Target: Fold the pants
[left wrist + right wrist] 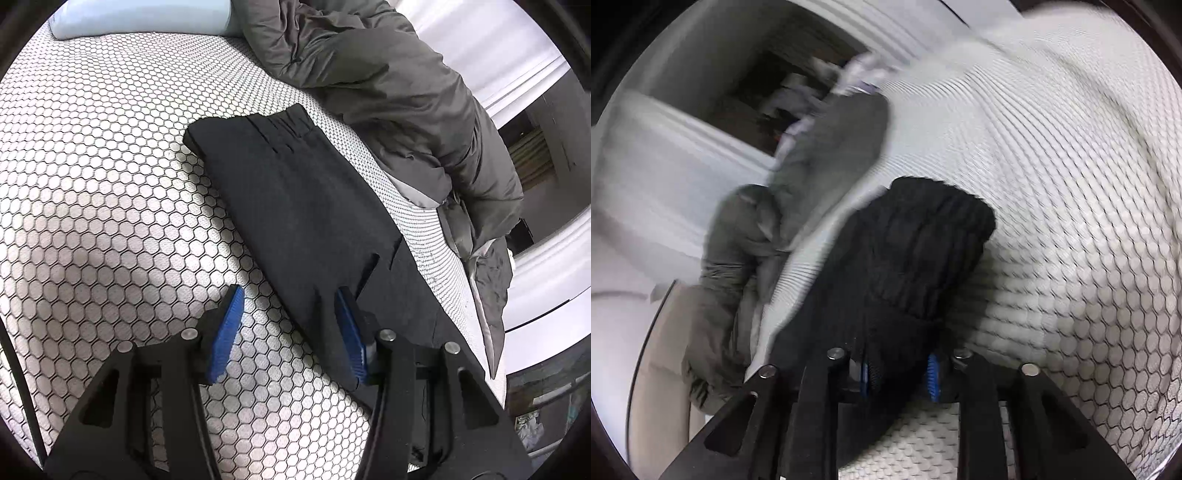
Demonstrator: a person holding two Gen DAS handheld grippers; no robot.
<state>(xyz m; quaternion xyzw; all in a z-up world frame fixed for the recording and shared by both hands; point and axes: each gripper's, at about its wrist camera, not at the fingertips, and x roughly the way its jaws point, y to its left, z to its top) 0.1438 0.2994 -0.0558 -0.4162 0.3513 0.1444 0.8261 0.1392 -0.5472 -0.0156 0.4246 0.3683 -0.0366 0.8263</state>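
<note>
The black pants (295, 206) are found on the mattress (110, 184) with its honeycomb-patterned cover, already folded lengthwise into a long narrow strip, the gathered elastic waistband (284, 125) at the far end and a rumpled grey duvet (388, 92) just beside it. The step in hand is judged to be the crosswise fold, with one end being taken up. The right hand-held gripper (899, 373) is seen with its blue pads (933, 374) closed onto a bunched ridge of the black fabric (908, 258) near the waistband; that view is blurred, so the firmness of the hold cannot be confirmed. The left hand-held gripper (291, 328) stands with its jaws apart at the near end, one pad against the strip's edge, the other over bare mattress; nothing is clamped. The next move is judged to call for the held end being carried over toward the opposite end, with edges kept aligned. The cloth appears soft, matte and dark, with fine creases at the waistband.
</note>
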